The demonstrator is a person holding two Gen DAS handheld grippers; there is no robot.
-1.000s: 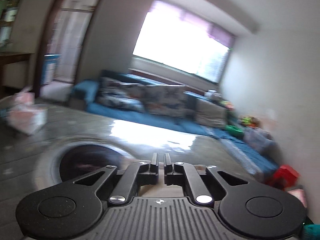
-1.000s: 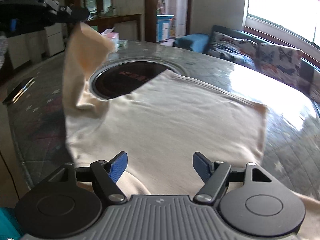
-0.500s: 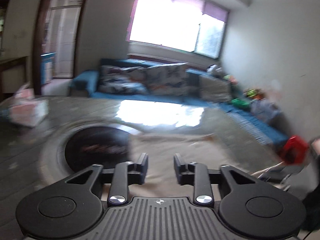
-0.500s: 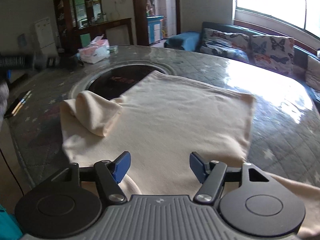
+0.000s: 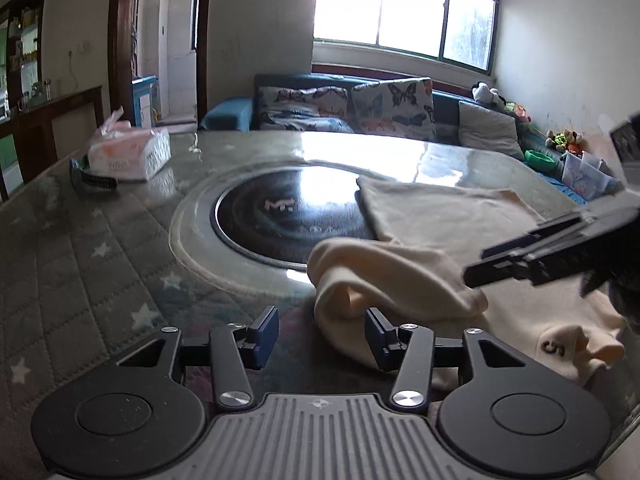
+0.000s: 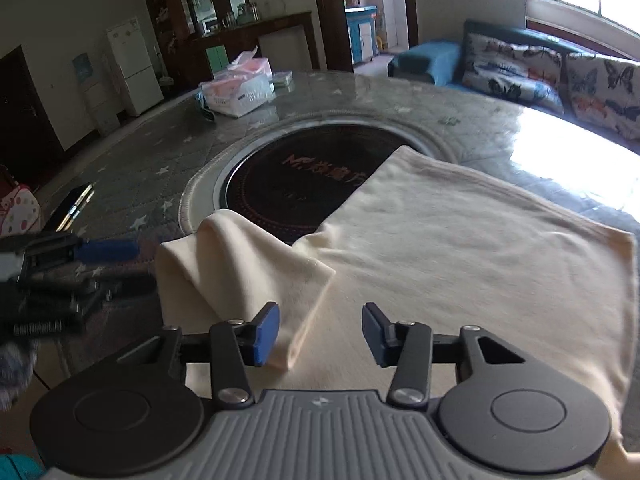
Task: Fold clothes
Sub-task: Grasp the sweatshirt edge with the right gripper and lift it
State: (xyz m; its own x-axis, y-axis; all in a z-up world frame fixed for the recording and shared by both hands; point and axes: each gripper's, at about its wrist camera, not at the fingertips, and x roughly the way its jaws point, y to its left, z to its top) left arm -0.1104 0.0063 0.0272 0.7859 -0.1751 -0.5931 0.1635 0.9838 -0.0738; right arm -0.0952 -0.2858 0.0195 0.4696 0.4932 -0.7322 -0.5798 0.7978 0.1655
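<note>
A cream shirt (image 6: 460, 248) lies spread on the round table, its far corner over the black centre disc (image 6: 296, 184). One sleeve (image 6: 248, 268) lies folded in over the body, bunched in a loose roll; it also shows in the left wrist view (image 5: 392, 280). My left gripper (image 5: 322, 334) is open and empty, just in front of that sleeve. My right gripper (image 6: 320, 332) is open and empty, low over the shirt beside the sleeve's end. The right gripper shows from the side in the left wrist view (image 5: 560, 248).
A tissue pack (image 5: 132, 152) and a dark watch (image 5: 90, 180) lie at the table's far left. A phone (image 6: 70, 210) lies near the left edge. A blue sofa with cushions (image 5: 360, 112) stands behind the table. A quilted mat (image 5: 80, 272) covers the table.
My left gripper let go of the sleeve, which dropped folded onto the shirt, then opened wide and came down low. My right gripper stayed open and moved forward toward the sleeve.
</note>
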